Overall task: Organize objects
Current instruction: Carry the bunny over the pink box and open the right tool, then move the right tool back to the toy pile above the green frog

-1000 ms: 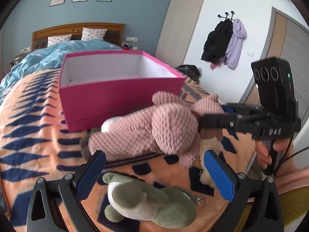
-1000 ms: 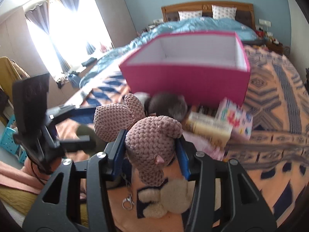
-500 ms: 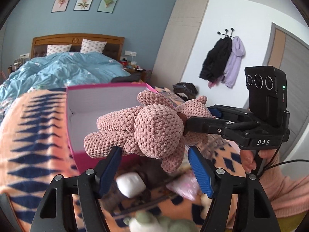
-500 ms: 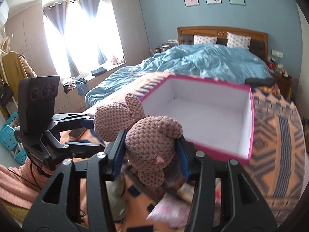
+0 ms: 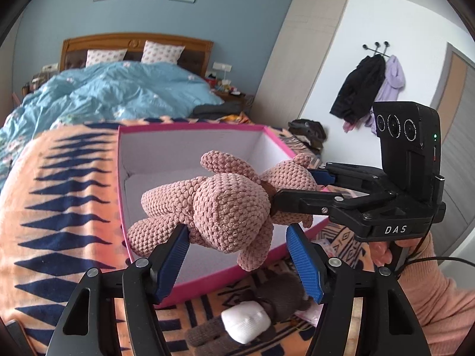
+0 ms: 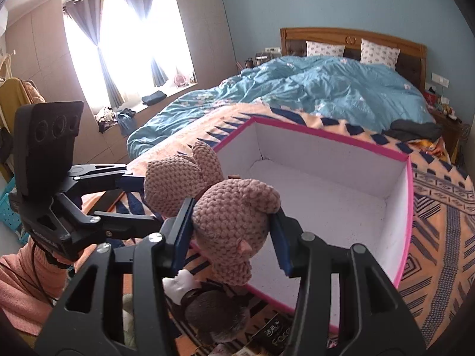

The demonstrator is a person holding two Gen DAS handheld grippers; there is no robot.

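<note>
A pink knitted bear (image 5: 225,204) hangs in the air over the near edge of the pink box (image 5: 190,129), whose white inside is bare. My right gripper (image 6: 231,231) is shut on the bear's head (image 6: 234,222); in the left wrist view it (image 5: 297,187) comes in from the right. My left gripper (image 5: 237,237) is closing around the bear's body. Its left pad touches the bear, and a thin gap shows at the right pad. In the right wrist view the left gripper (image 6: 151,201) reaches the bear's body (image 6: 175,181) from the left, beside the box (image 6: 326,141).
An orange and navy blanket (image 5: 59,207) covers the bed's near part, with a blue duvet (image 5: 118,89) behind. A brown plush with a white part (image 5: 267,305) lies below the bear, and packets (image 6: 276,335) lie by the box's front. Coats (image 5: 359,89) hang on the right wall.
Both grippers have carried the pink bear up off the blanket to the box's near edge. The left jaws have narrowed around its body. The green plush has dropped out of view.
</note>
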